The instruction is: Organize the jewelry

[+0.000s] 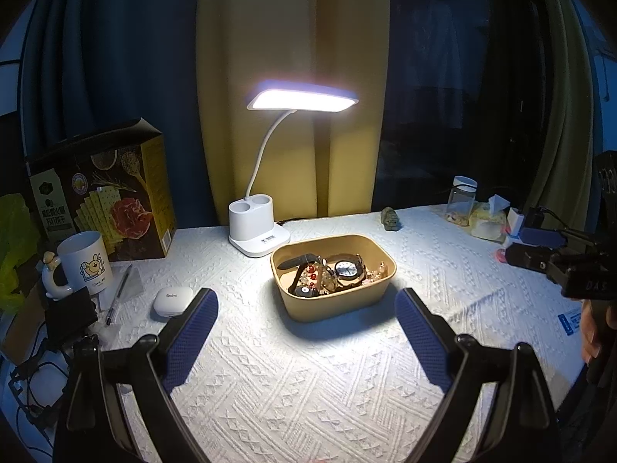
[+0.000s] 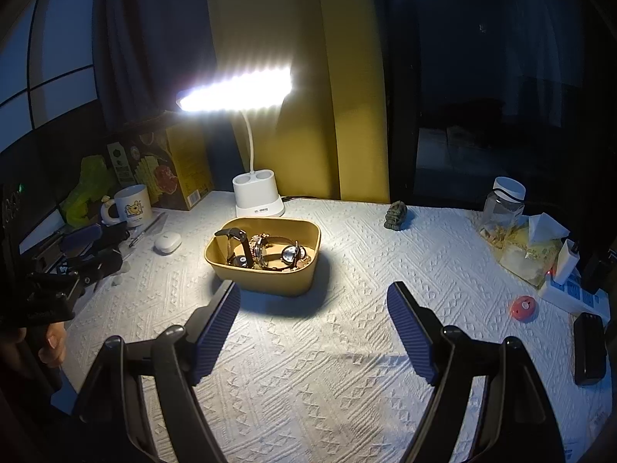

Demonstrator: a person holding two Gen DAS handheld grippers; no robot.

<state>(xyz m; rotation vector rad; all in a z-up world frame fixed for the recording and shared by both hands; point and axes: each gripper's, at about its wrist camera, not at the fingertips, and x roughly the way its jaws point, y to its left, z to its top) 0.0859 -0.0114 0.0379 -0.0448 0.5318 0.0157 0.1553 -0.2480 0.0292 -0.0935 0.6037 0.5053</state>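
At the far left of my desk a cracker box (image 1: 104, 189) stands upright with a white mug (image 1: 85, 262) in front of it, and a pen (image 1: 118, 295) and a small white earbud case (image 1: 172, 303) lie beside them on the white cloth (image 1: 308, 378). My left gripper (image 1: 306, 308) hangs above the cloth with its jaws spread wide and nothing between them. Just beyond it, near the middle, sits the tan tub (image 1: 335, 301) with watches (image 1: 347, 270) and beads heaped inside, under the lit desk lamp (image 1: 302, 96). My right gripper (image 2: 313, 308) is also spread wide and empty, the tub just ahead to its left. Farther right stand a small figurine (image 2: 397, 214), a glass jar (image 2: 501, 204) and a tissue pack (image 2: 528, 247).
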